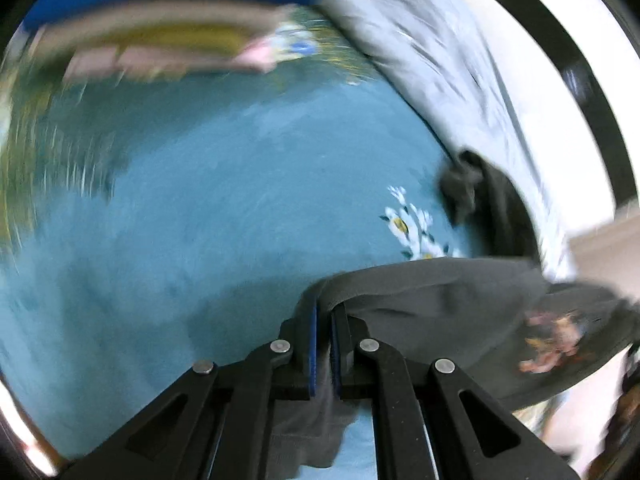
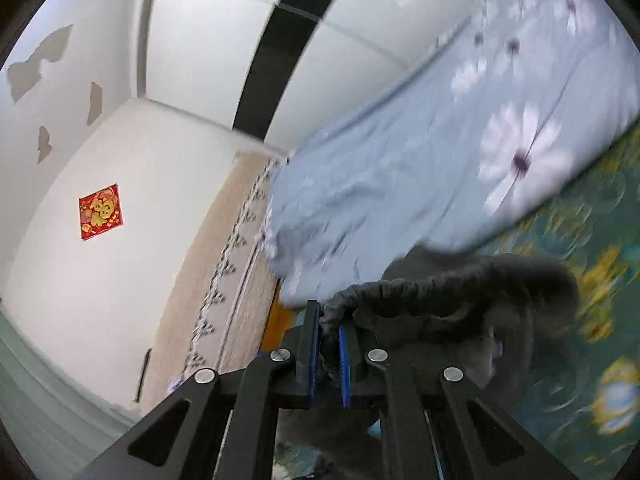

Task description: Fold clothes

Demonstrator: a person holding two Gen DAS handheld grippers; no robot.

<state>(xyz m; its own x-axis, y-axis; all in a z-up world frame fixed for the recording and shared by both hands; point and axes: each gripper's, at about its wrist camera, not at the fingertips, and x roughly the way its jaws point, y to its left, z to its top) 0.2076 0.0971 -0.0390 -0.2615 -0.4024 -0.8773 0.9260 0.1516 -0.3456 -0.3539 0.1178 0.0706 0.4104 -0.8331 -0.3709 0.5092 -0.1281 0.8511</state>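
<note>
A dark grey garment [image 1: 452, 300] with a colourful print [image 1: 552, 344] hangs stretched above the teal bedspread [image 1: 208, 208]. My left gripper [image 1: 324, 312] is shut on one edge of it, cloth draping over and below the fingers. In the right wrist view the same dark grey garment [image 2: 472, 300] shows its gathered elastic band, and my right gripper [image 2: 330, 320] is shut on that band. The rest of the cloth trails off to the right of the fingers. Both views are motion-blurred.
A pale blue floral quilt [image 2: 420, 184] lies bunched along the bed beside the wall. Folded clothes in blue, yellow and pink [image 1: 168, 28] are stacked at the far side. A white wall with a red paper square [image 2: 100, 212] and a beige headboard [image 2: 216, 264] lie beyond.
</note>
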